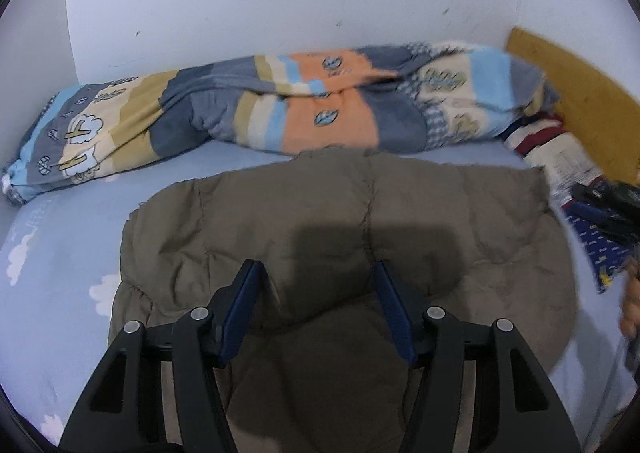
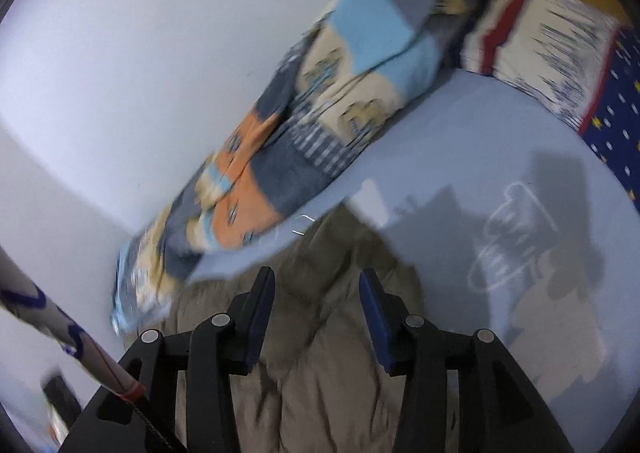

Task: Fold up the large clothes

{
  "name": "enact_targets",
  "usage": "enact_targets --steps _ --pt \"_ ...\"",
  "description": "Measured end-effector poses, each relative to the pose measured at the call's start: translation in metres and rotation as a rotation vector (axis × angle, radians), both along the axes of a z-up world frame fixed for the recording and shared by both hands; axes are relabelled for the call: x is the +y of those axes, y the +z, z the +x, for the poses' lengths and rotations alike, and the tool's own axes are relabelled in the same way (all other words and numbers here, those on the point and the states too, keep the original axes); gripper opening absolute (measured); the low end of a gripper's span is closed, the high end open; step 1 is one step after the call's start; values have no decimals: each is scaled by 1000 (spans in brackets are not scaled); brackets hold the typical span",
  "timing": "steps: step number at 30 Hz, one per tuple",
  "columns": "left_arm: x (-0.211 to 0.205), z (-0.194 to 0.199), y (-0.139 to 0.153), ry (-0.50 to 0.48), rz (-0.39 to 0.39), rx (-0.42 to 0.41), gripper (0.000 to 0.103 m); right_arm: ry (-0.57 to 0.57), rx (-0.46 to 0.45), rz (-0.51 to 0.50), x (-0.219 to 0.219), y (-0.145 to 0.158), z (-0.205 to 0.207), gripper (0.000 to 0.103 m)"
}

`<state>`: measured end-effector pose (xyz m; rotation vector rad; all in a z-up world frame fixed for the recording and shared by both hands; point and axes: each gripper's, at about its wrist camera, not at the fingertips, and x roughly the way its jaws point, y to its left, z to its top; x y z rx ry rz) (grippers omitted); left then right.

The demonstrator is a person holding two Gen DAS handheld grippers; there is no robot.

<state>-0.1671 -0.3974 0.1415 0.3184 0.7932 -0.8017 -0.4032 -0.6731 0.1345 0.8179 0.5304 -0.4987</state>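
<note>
Trouble may come if I shut my loose left tool [image 1: 316, 285] and right tool [image 2: 316, 293] on too little brown coat [image 1: 460, 221], because it slips.

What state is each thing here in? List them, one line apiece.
Brown padded jacket: lying on the bed, partly folded, wrinkled.
Left gripper: open, above the jacket, gripping nothing.
Right gripper: open, above the jacket, gripping nothing.
Patterned blanket: bunched in a long roll along the wall.
Blue sheet: spread on the bed.
Pillow: lying at the bed's end.
</note>
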Motion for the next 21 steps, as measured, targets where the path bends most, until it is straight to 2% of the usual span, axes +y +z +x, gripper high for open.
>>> enact_targets --steps 4,8,12,15,18,21 --pt "-20 17 -24 30 76 7 59 97 124 -79 31 -22 30 48" --pt "-32 37 -40 47 87 39 60 115 218 -116 29 -47 53 48" --pt "-44 56 -59 54 95 78 67 106 261 -85 9 -73 63 47" --pt "-53 66 -69 63 101 88 70 90 247 -41 -5 -85 66 47" --pt "-58 65 -68 76 127 79 70 73 258 -26 -11 -91 69 47" --pt "-45 54 -53 83 104 72 70 58 273 -46 -2 -78 66 47"
